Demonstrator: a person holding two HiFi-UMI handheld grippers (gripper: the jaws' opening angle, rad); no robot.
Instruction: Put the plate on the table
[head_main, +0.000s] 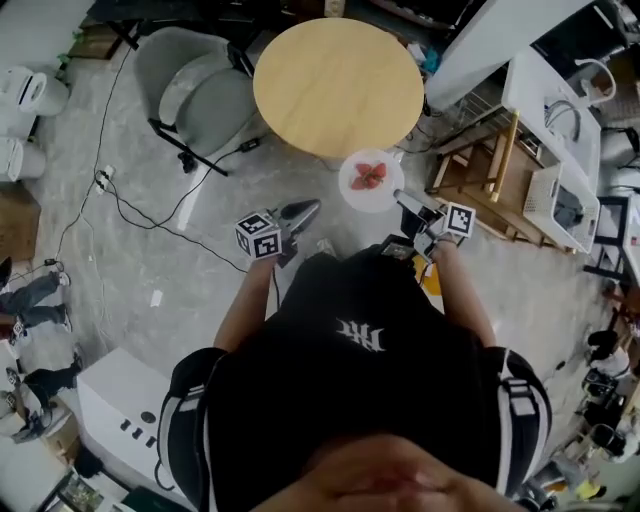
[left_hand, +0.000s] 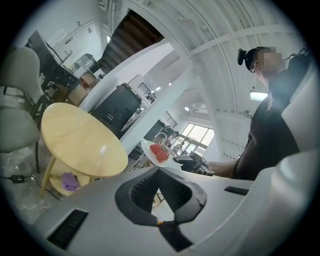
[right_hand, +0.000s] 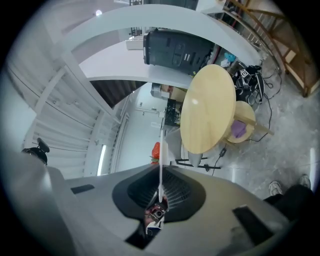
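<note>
A white plate carrying red fruit hangs in the air just in front of the round wooden table. My right gripper is shut on the plate's right rim. In the right gripper view the plate shows edge-on, running up out of the closed jaws of the right gripper, with the table beyond. My left gripper stands shut and empty to the left of the plate. In the left gripper view, past the left gripper, I see the plate and the table.
A grey chair stands left of the table, with cables on the floor. Wooden framework and white shelving are at the right. A purple thing lies on the table's lower shelf. A white box sits lower left.
</note>
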